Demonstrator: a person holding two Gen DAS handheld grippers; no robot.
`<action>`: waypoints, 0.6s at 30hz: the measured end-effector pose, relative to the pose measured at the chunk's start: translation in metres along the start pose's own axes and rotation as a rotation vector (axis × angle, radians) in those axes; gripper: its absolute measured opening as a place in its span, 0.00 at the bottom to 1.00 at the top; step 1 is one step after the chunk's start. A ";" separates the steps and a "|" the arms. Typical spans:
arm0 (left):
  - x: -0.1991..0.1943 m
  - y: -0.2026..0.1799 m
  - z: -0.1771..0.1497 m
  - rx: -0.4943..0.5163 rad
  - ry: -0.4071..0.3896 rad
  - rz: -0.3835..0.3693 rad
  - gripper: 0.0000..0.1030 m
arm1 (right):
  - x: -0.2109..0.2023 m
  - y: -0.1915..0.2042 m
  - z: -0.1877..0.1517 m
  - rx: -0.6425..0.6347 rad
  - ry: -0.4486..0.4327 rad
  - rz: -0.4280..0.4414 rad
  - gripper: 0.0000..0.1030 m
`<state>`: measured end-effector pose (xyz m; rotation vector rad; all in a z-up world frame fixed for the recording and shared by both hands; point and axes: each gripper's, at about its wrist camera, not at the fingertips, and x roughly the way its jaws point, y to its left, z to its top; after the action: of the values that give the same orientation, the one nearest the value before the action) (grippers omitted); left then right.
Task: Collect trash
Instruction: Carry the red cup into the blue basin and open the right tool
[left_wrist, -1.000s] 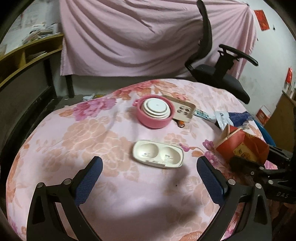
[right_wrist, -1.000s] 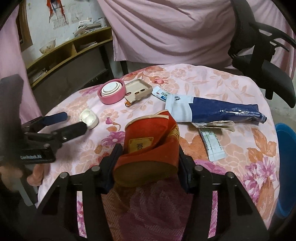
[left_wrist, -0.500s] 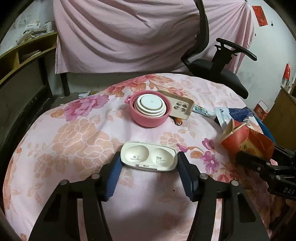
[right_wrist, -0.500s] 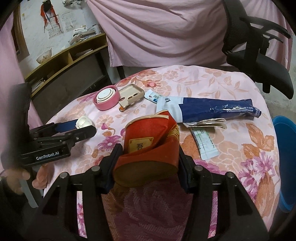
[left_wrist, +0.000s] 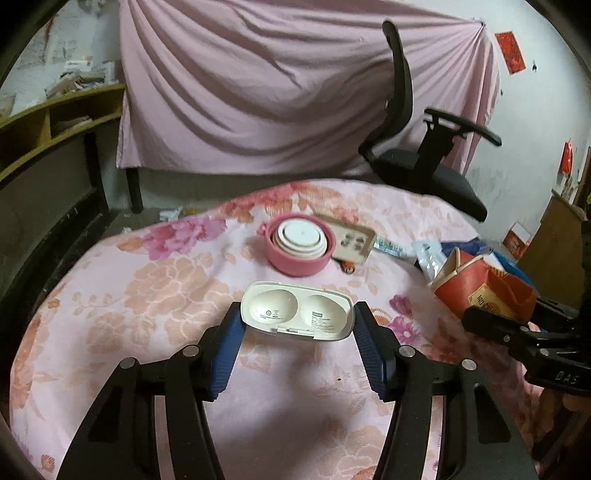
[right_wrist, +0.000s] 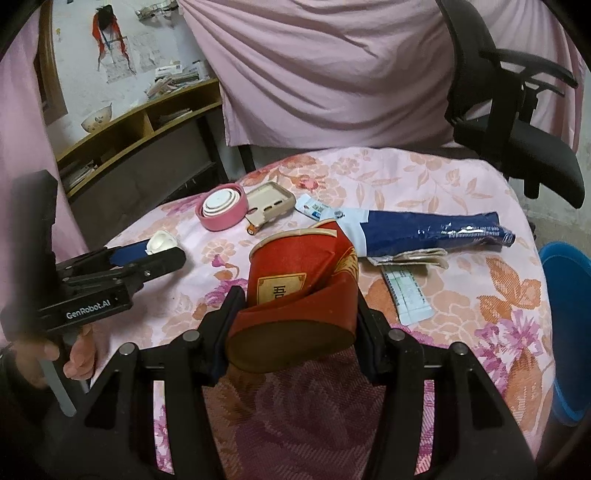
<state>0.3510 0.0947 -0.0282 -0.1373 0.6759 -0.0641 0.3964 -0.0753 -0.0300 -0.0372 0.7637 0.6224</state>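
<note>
- The left hand-held gripper (left_wrist: 297, 328) has its blue pads pressed on both ends of the white plastic insert tray (left_wrist: 295, 311), just in front of the pink collapsible cup (left_wrist: 298, 243) on the floral-clothed worktop (left_wrist: 147, 295).
- Lift it straight and keep it level: I judge the thin shell could flex and slip out.
- The right hand-held gripper (right_wrist: 291, 317) clamps the crumpled red paper cup (right_wrist: 295, 291), right of that pink cup.
- A second ago the left jaws stood wide with the tray untouched; they have just been closing around it.
</note>
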 end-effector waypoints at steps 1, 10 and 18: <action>-0.005 0.000 -0.001 0.001 -0.023 0.002 0.52 | -0.001 0.001 0.000 -0.003 -0.007 -0.001 0.72; -0.043 -0.011 -0.008 0.045 -0.210 0.043 0.52 | -0.023 0.008 0.000 -0.040 -0.127 -0.016 0.72; -0.065 -0.019 -0.014 0.055 -0.330 0.068 0.52 | -0.044 0.015 -0.003 -0.070 -0.254 -0.052 0.72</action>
<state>0.2917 0.0812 0.0043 -0.0694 0.3482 0.0057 0.3623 -0.0862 -0.0010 -0.0417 0.4936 0.5910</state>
